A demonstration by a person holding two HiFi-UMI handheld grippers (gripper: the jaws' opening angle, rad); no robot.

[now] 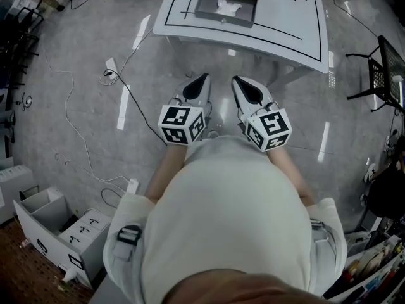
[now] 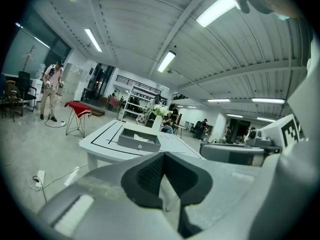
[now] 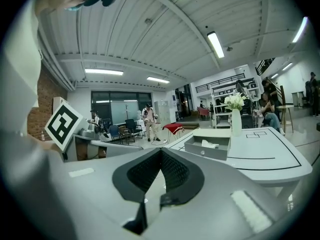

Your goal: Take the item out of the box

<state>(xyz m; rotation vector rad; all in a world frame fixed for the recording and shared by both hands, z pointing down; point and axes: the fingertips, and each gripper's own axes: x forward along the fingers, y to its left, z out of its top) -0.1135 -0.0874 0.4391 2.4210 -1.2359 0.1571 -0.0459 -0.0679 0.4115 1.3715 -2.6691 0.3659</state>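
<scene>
Item (image 1: 226, 6), white and crumpled, lying inside the open grey box (image 1: 224, 20) on the white table (image 1: 297, 37), within the black outline marked there

Well apart from it, over grey floor short of the table's near edge: left gripper (image 1: 204, 78) and right gripper (image 1: 235, 80), side by side, both pointing toward the box, each with jaws pressed together on nothing

Beyond the box, a vase of white flowers (image 3: 235, 115)

Left of the grippers, a black cable (image 1: 133, 100) trailing across the floor; off to the table's left, a red-draped stand (image 2: 78, 109); far right, a black chair (image 1: 380, 76); lower left, a drawer cabinet (image 1: 60, 223)
</scene>
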